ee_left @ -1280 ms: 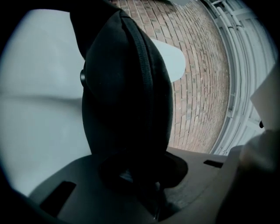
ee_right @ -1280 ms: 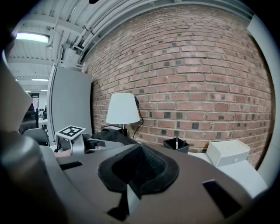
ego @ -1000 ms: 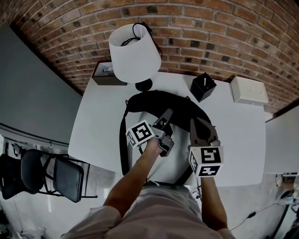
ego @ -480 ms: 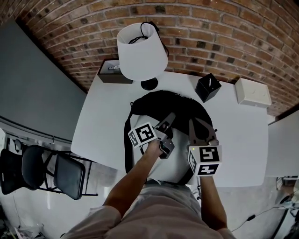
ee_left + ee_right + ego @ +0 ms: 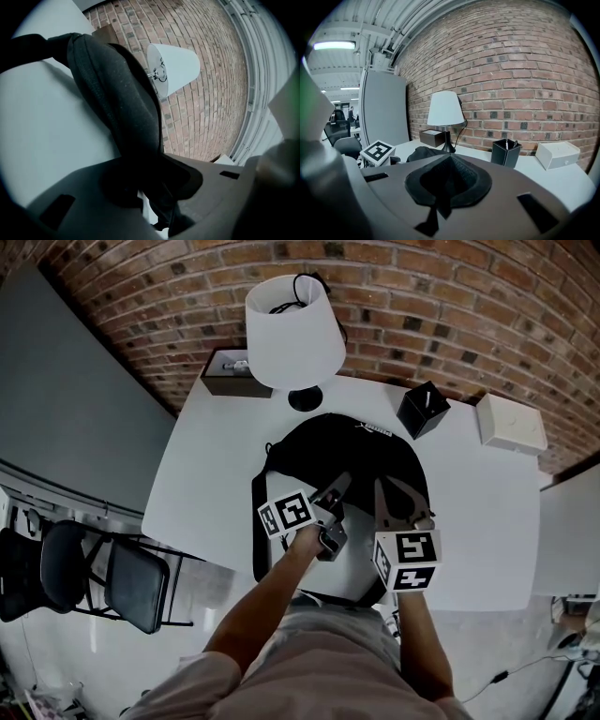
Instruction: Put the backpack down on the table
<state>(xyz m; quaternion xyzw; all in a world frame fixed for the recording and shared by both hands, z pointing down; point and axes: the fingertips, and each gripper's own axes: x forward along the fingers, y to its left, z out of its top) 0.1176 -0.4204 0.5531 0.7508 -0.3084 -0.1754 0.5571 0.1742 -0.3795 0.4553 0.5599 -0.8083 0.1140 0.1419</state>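
Pretty much done here, I'd say. The backpack [image 5: 347,451] is lying on the white table [image 5: 211,474], in the middle, just in front of the lamp [image 5: 292,334], with the black pen holder [image 5: 422,409] near its far right corner. From the head view it looks like its weight is on the table, not hanging.

The left hand-held gripper [image 5: 333,491] is at the near edge of the bag. Its jaws are opening, with a thick fold of black fabric [image 5: 117,93] running between them and touching both sides. The right hand-held gripper [image 5: 396,501] is pinched tight on a bit of the bag's fabric [image 5: 447,176].

So what's left, as far as I can judge, is letting go on both sides and pulling the grippers clear without dragging the bag along.
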